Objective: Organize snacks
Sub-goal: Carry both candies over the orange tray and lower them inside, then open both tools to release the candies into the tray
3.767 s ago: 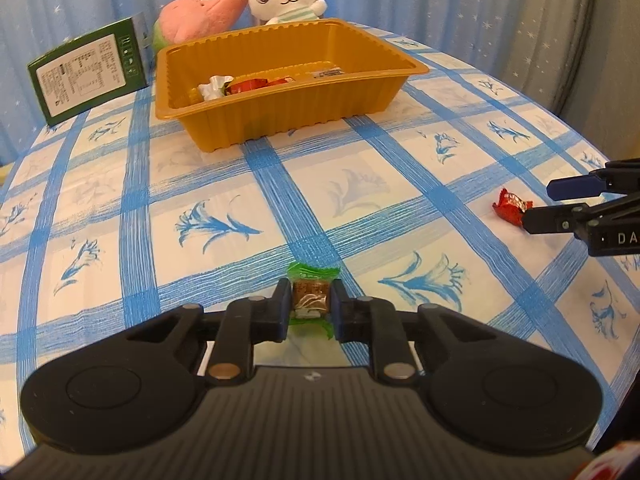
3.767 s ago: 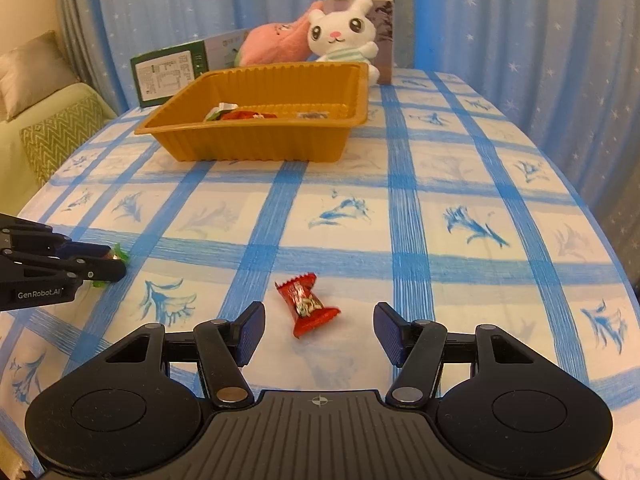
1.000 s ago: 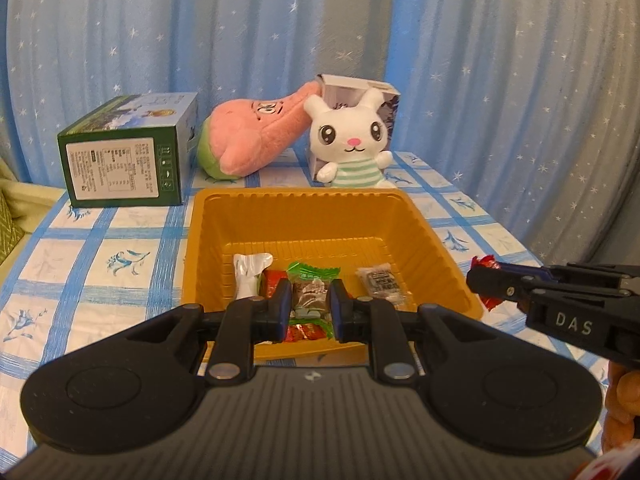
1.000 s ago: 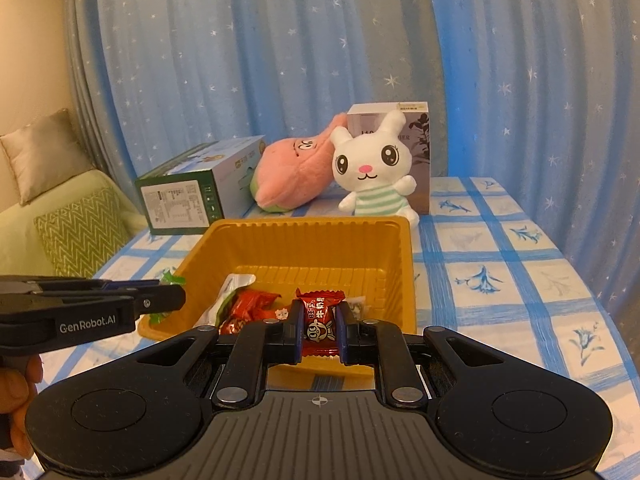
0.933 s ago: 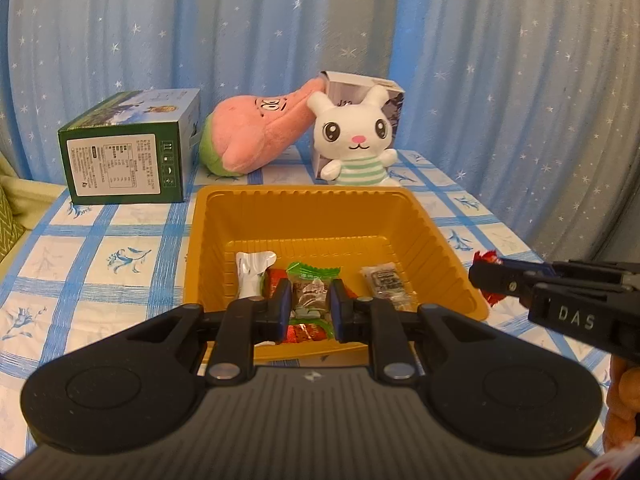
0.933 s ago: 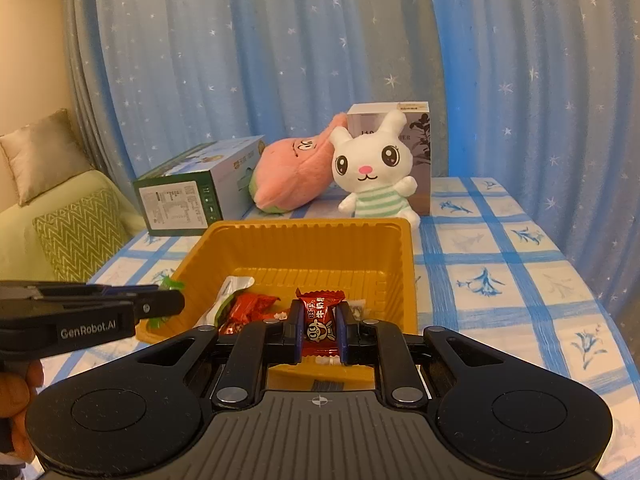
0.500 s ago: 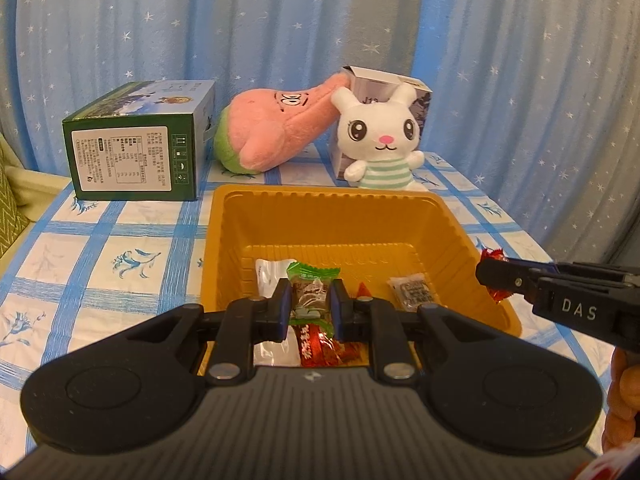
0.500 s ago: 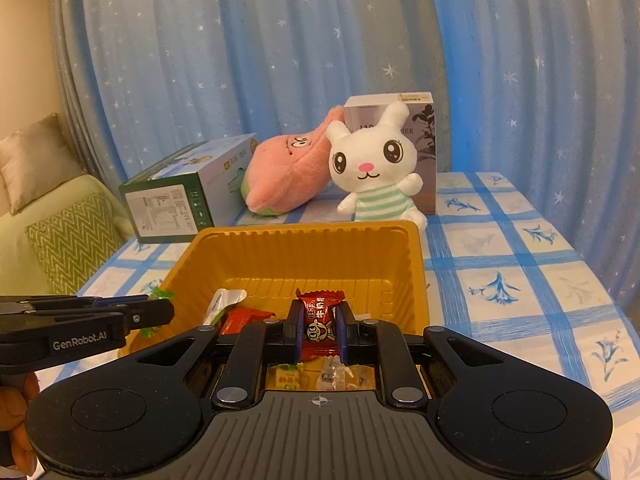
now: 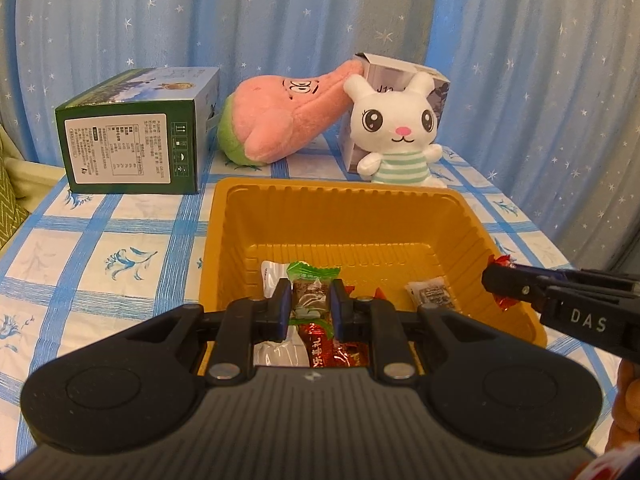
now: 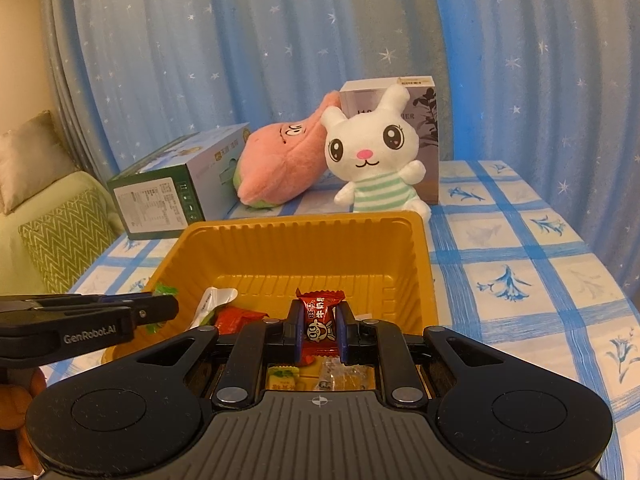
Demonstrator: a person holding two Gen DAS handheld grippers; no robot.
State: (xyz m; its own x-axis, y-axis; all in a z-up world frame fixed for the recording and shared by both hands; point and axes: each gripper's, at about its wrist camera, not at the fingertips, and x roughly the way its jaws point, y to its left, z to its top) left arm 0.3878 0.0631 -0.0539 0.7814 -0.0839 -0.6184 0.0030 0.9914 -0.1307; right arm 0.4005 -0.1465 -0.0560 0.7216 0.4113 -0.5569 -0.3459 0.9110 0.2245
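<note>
Both grippers hang over the ribbed orange plastic tray (image 9: pixel 472 236) — left gripper (image 9: pixel 307 309) jaws pinching a green-wrapped brown candy (image 9: pixel 310 286), right gripper (image 10: pixel 319 330) jaws pinching a red-wrapped candy (image 10: pixel 319 312). Several snacks already lie inside; these two appear ready to drop — neither released yet.

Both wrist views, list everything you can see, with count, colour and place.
tray: one, orange, mid-table.
loose snacks: several in the tray; white, red, yellow, clear wrappers.
green-wrapped candy: one, held over the tray.
red-wrapped candy: one, held over the tray.
green box: one, behind the tray, left.
pink plush: one, behind the tray, leaning on the grey box.
white bunny plush: one, striped shirt, behind the tray.
grey box: one, behind the bunny.
tablecloth: blue-white check.
curtain: blue, starred, backdrop.
cushion: green zigzag, far left.
left gripper: black, jaws clamping the green candy.
right gripper: black, jaws clamping the red candy.
</note>
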